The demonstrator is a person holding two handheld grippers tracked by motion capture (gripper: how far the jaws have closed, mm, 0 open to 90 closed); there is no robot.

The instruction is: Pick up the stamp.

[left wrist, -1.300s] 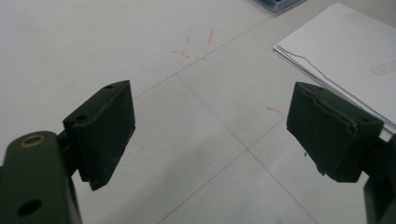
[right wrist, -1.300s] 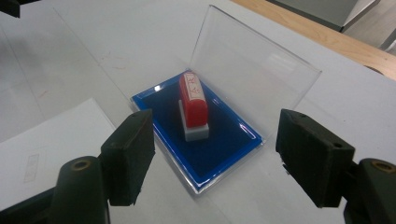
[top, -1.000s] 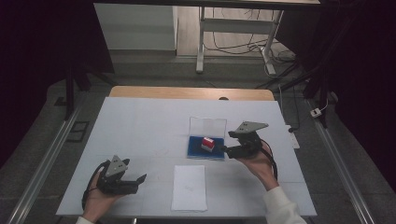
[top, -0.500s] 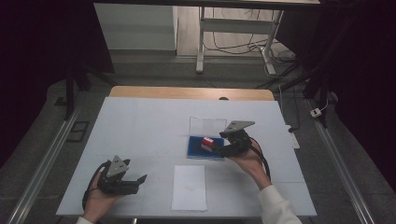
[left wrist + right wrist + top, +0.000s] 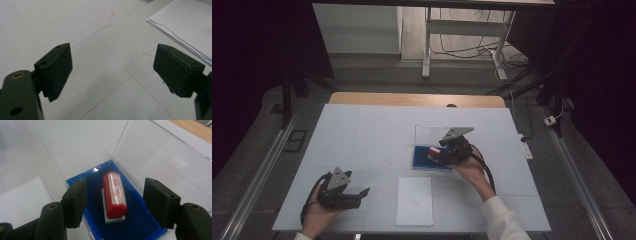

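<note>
One red stamp (image 5: 114, 195) lies in one blue case (image 5: 142, 225), its long axis running from lower centre toward the top of the right gripper view. The right gripper (image 5: 113, 202) straddles it, jaws apart but just closing in, not touching. The left gripper (image 5: 112, 72) is spread wide, holding nothing.

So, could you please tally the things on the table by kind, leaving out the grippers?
Red stamps: 1, the stamp lying in the box
Blue-lined boxes with a clear lid open: 1, the box
White paper stacks: 1, the paper stack
Total: 3
</note>
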